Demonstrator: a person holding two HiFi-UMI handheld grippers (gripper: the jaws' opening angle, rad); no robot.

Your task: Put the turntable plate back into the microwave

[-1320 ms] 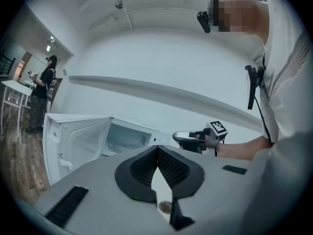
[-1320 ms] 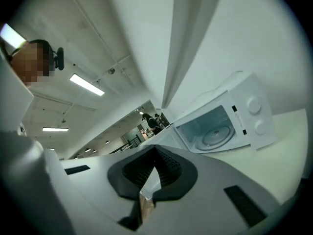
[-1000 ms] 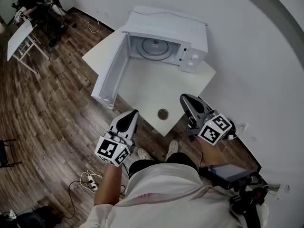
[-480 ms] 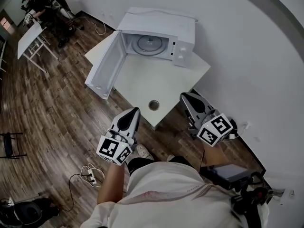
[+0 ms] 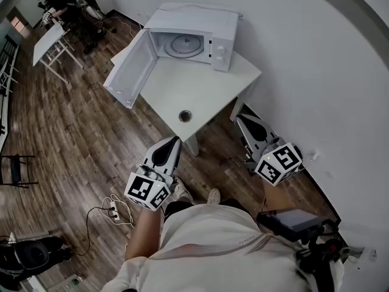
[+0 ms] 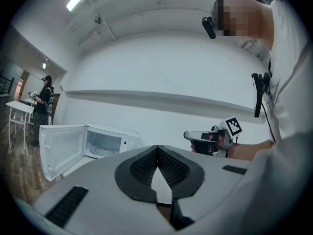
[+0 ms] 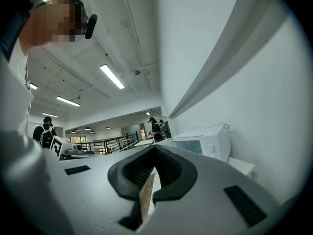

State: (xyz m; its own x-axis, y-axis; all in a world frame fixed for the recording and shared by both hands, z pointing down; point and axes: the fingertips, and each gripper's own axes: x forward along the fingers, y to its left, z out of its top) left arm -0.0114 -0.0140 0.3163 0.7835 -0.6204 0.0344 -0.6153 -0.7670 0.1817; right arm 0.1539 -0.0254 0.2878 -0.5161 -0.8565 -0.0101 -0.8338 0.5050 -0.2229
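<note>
The white microwave (image 5: 197,29) stands on the far corner of the white table (image 5: 206,84), its door (image 5: 126,69) swung wide open to the left. The round glass turntable plate (image 5: 182,43) lies flat inside the cavity, and it also shows in the left gripper view (image 6: 101,151). My left gripper (image 5: 171,143) hovers over the wooden floor short of the table's near corner, shut and empty. My right gripper (image 5: 241,120) hangs beside the table's right edge, near the wall, also shut with nothing in it. Both point level toward the microwave (image 7: 208,140).
A round cable hole (image 5: 185,115) sits near the table's front corner. A power strip with cables (image 5: 113,212) lies on the floor at my left. People stand by a white folding table (image 5: 48,41) at the far left. The white wall runs along the right.
Both grippers have drawn back from the table together; the table and microwave now sit farther off and higher in the head view. Both jaws stay shut and empty.
</note>
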